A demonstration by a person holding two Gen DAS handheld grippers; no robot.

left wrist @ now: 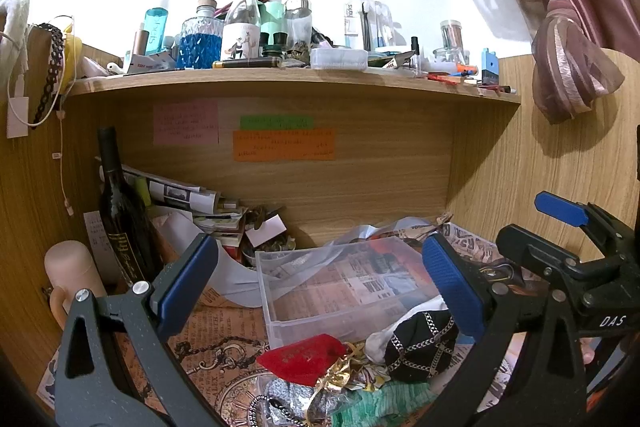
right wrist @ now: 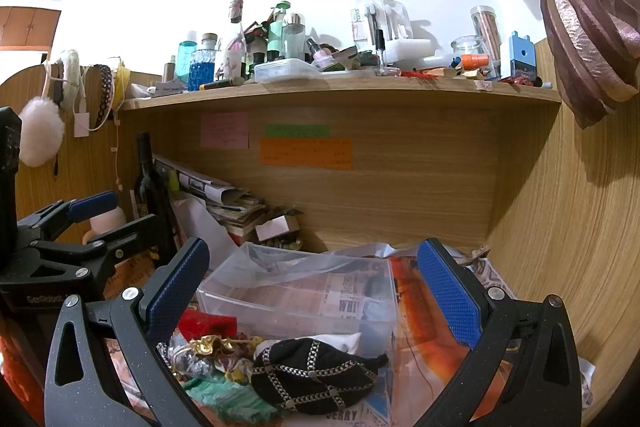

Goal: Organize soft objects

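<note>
Left wrist view: left gripper (left wrist: 320,283), fingers spread wide, nothing between them, raised over a clear plastic bin (left wrist: 340,291) on the printed paper lining a wooden desk nook (left wrist: 380,167). In front of the bin, touching its near wall: red pouch (left wrist: 302,353), black chain-print cloth (left wrist: 420,343) over a white cloth (left wrist: 380,339), gold foil wrapper (left wrist: 340,377), green fabric (left wrist: 380,407), silver mesh piece (left wrist: 288,401). Left of the bin: dark wine bottle (left wrist: 120,211) upright, leaning stack of papers (left wrist: 192,203), beige mug (left wrist: 70,271). Right of the bin: right gripper (left wrist: 560,223), seen side-on. Above the bin: shelf (left wrist: 280,83) crowded with bottles and jars; tied curtain (left wrist: 568,67) at far right. Right wrist view: right gripper (right wrist: 316,291), fingers wide apart, empty, also above the bin (right wrist: 300,299), a loose plastic film draped over its rim. Before the bin: black chain-print cloth (right wrist: 316,375), red pouch (right wrist: 206,323), gold foil wrapper (right wrist: 216,345), green fabric (right wrist: 228,399). Left of the bin: left gripper (right wrist: 92,223), wine bottle (right wrist: 146,183), white pompom (right wrist: 40,131) hanging.
</note>
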